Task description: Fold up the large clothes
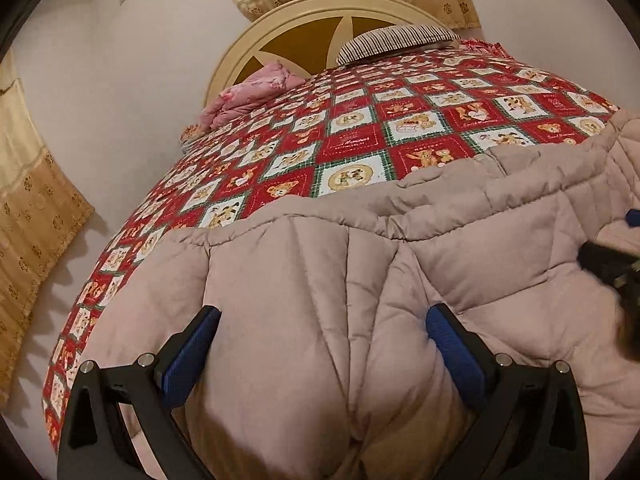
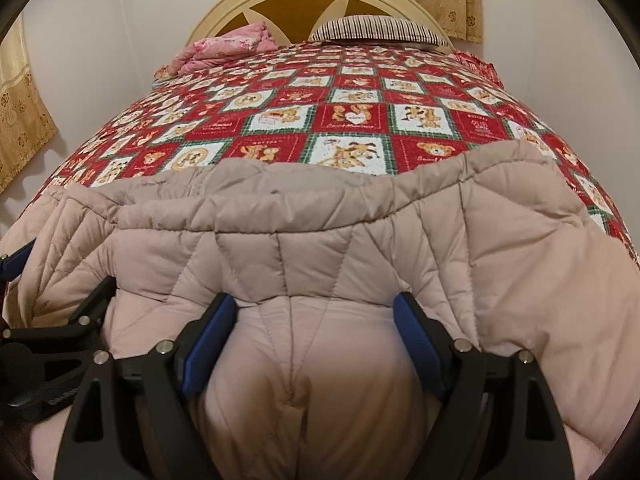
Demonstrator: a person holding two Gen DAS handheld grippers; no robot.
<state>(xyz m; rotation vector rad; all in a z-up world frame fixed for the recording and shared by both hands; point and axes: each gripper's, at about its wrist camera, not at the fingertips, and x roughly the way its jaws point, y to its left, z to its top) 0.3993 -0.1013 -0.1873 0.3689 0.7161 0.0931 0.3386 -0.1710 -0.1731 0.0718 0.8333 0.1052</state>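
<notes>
A large beige quilted puffer coat (image 1: 480, 240) (image 2: 320, 220) lies spread across the near end of the bed. My left gripper (image 1: 322, 320) points down onto its left part. Its blue-padded fingers stand wide apart and a puffy panel bulges up between them. My right gripper (image 2: 314, 306) rests on the coat further right, also open, and a rounded bulge of padding fills the gap between its pads. Each gripper shows at the edge of the other's view: the right gripper (image 1: 612, 268) and the left gripper (image 2: 40, 340). The coat's near edge is hidden under the grippers.
The bed has a red patchwork bedspread with teddy bears (image 1: 360, 140) (image 2: 360, 120), bare beyond the coat. A striped pillow (image 1: 400, 40) and a folded pink blanket (image 1: 248, 96) lie by the cream headboard (image 1: 312, 12). Gold curtains (image 1: 32, 220) hang at the left wall.
</notes>
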